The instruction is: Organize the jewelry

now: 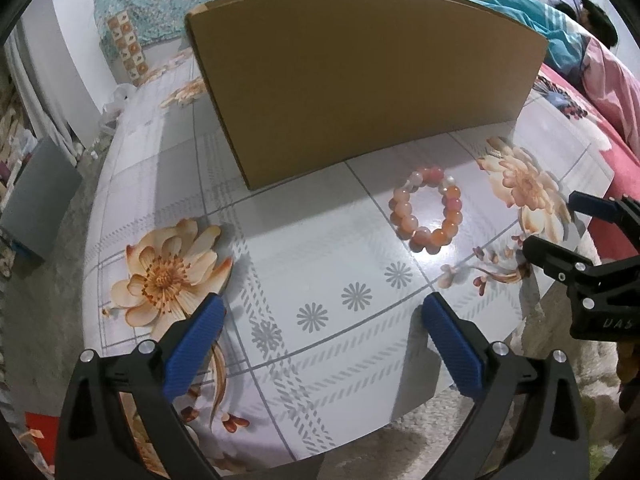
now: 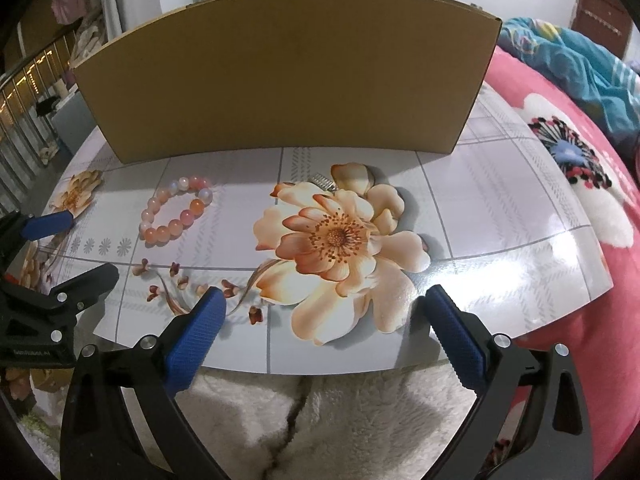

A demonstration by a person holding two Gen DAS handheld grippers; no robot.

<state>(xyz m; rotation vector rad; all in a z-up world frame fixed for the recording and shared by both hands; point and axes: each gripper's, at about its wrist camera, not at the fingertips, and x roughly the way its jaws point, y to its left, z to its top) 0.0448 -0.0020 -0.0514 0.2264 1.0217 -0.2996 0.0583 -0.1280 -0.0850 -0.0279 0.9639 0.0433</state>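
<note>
A bracelet of pink and orange beads (image 1: pixel 401 205) (image 2: pixel 151 204) lies flat on the flower-patterned table (image 1: pixel 320 240) (image 2: pixel 500 208), just in front of a tall cardboard box (image 1: pixel 360 88) (image 2: pixel 288 72). A small silver comb-like piece (image 2: pixel 323 182) rests on the printed flower near the box. My left gripper (image 1: pixel 324 308) (image 2: pixel 92 245) hovers open and holds nothing, short of the bracelet and to its left. My right gripper (image 2: pixel 325 300) (image 1: pixel 549 220) is open and holds nothing over the table's near edge, to the right of the bracelet.
The box's wall hides its inside and the table behind it. A bed with a red flowered blanket (image 2: pixel 580 280) borders the table's right side. A white fluffy rug (image 2: pixel 320 420) lies below the near edge. A grey box (image 1: pixel 36 200) stands on the floor at left.
</note>
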